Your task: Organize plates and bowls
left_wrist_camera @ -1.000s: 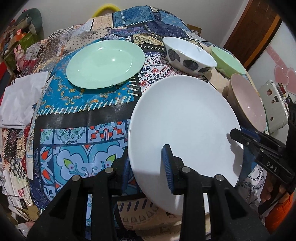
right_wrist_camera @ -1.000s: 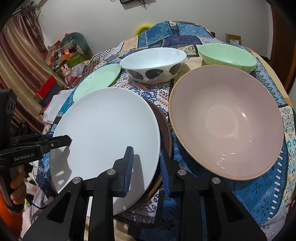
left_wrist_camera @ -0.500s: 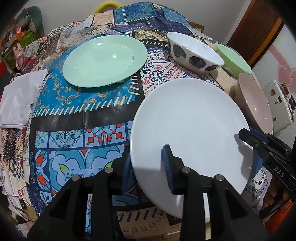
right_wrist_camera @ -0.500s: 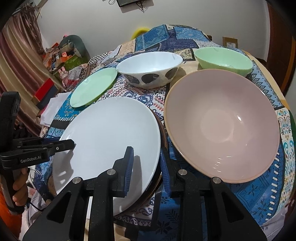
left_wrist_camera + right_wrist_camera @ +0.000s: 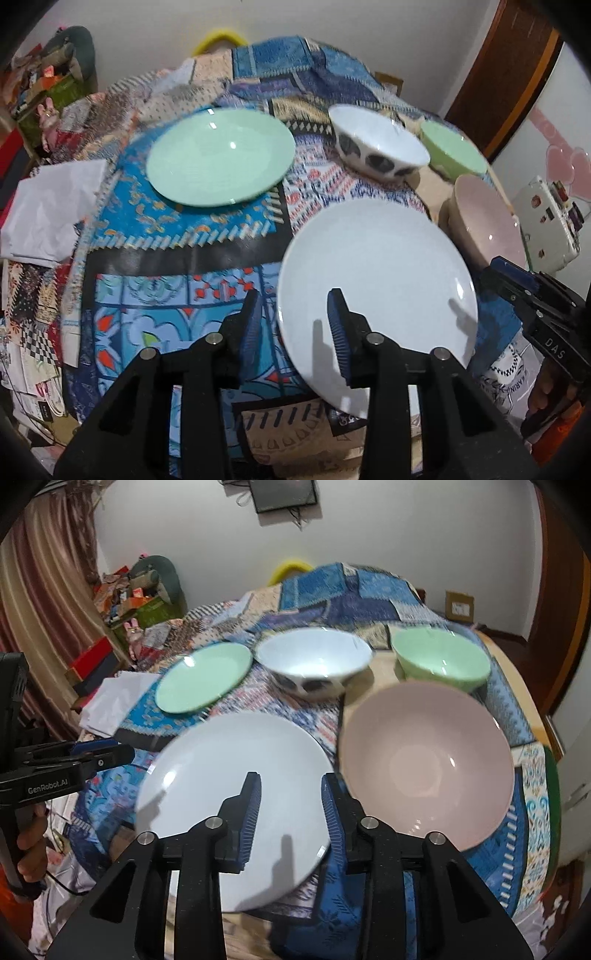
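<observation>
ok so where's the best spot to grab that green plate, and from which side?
Take the green plate by its thin rim, probably at the near edge facing the white plate. It lies flat on the tablecloth with bare cloth there, so one finger of a hand-held gripper could slide under the lip. Its right side is crowded by the spotted bowl.

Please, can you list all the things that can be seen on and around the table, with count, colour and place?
white plate: one, white, near edge of the table, between both grippers
green plate: one, pale green, far left
patterned bowl: one, white with dark spots, far middle
green bowl: one, pale green, far right
pink bowl: one, pink, near right, beside the white plate
tablecloth: one, blue patchwork, covers the table
white cloth: one, white, left edge
left gripper: one, black with blue pads, jaws opening, astride the white plate's rim
right gripper: one, same colours, jaws opening over the plate's edge
</observation>
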Motion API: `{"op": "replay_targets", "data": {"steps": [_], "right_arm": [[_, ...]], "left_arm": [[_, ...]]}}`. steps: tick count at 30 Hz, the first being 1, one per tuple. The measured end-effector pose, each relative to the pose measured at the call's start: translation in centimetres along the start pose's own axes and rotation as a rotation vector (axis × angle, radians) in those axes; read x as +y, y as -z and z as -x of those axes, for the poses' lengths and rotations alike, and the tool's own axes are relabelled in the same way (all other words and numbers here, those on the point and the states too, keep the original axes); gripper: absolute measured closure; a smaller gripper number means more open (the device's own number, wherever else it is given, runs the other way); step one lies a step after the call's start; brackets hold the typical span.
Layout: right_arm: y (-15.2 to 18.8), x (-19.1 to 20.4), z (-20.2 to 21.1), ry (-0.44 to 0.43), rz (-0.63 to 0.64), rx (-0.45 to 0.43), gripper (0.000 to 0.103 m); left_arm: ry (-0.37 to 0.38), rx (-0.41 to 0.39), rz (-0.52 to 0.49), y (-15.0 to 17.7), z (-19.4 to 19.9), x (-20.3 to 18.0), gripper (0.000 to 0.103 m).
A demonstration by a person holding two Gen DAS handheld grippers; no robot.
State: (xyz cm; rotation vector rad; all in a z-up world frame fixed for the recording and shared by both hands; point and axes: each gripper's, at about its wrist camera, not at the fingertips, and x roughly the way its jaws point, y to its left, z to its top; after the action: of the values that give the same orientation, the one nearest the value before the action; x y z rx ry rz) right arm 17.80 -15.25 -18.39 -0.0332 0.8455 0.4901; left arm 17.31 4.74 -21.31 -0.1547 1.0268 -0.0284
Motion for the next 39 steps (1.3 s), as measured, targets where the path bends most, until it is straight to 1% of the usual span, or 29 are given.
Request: {"op": "replay_targets", "data": {"steps": [1, 3, 4, 5, 9, 11, 12, 13, 15, 17, 19, 20, 23, 26, 31, 34, 37, 39], "right_arm": [[-0.4, 0.4, 0.2, -0.007, 0.008, -0.007, 0.069], [-1.0, 1.3, 0.4, -0.022, 0.025, -0.022, 0.064], [-1.2, 1.7, 0.6, -0.027, 0.033, -0.029, 0.059], [-1.5, 2.2, 0.6, -0.030, 0.044, -0.035, 0.057], [-2.6, 3.9, 0.3, -0.047, 0.082, -0.047, 0.054], [-3.1, 4.7, -0.1, -0.067, 0.098, -0.041, 0.044], [-3.3, 5.0, -0.3, -0.072, 0.102, -0.041, 0.041], [-3.5, 5.4, -0.4, -0.068, 0.106, -0.043, 0.035], [-4.0, 6.2, -0.7, -0.062, 0.119, -0.057, 0.032], [-4.6, 6.7, -1.2, -0.062, 0.124, -0.058, 0.025], [-5.2, 7.1, -2.0, -0.086, 0.117, -0.046, 0.021], [-5.4, 7.2, -2.3, -0.095, 0.115, -0.039, 0.021], [-6.2, 8.1, -4.0, -0.080, 0.133, -0.013, 0.020], [-6.7, 8.4, -5.4, -0.084, 0.129, 0.017, 0.019], [-7.7, 8.8, -8.4, -0.059, 0.122, 0.074, 0.019], [-8.0, 8.8, -9.8, -0.091, 0.099, 0.103, 0.019], [-8.5, 9.0, -11.2, -0.079, 0.101, 0.115, 0.021], [-8.9, 9.0, -12.1, -0.061, 0.111, 0.117, 0.025]], "left_arm": [[-0.003, -0.020, -0.001, 0.0, 0.7, 0.2, 0.063], [-0.009, -0.057, 0.002, -0.1, 2.1, 0.5, 0.056], [-0.011, -0.073, 0.006, -0.3, 2.7, 0.8, 0.054], [-0.016, -0.094, 0.013, -0.4, 3.5, 1.0, 0.051], [-0.034, -0.157, 0.031, -0.7, 5.7, 2.1, 0.043], [-0.040, -0.191, 0.036, -0.8, 6.6, 2.8, 0.042], [-0.042, -0.203, 0.040, -0.8, 6.9, 3.0, 0.039], [-0.044, -0.217, 0.049, -0.9, 7.3, 3.5, 0.038], [-0.049, -0.234, 0.062, -1.1, 7.8, 4.3, 0.030], [-0.070, -0.253, 0.065, -1.2, 8.2, 5.0, 0.028], [-0.095, -0.265, 0.063, -1.4, 8.4, 5.7, 0.028], [-0.105, -0.270, 0.063, -1.5, 8.4, 6.1, 0.027], [-0.129, -0.270, 0.069, -2.1, 8.2, 7.3, 0.015], [-0.154, -0.274, 0.074, -2.9, 7.7, 8.8, 0.015], [-0.176, -0.254, 0.070, -4.3, 6.0, 10.9, 0.015], [-0.190, -0.242, 0.066, -5.3, 4.5, 11.9, 0.015], [-0.191, -0.216, 0.073, -6.3, 2.8, 12.9, 0.015], [-0.183, -0.189, 0.078, -7.1, 1.4, 13.8, 0.015]]}}
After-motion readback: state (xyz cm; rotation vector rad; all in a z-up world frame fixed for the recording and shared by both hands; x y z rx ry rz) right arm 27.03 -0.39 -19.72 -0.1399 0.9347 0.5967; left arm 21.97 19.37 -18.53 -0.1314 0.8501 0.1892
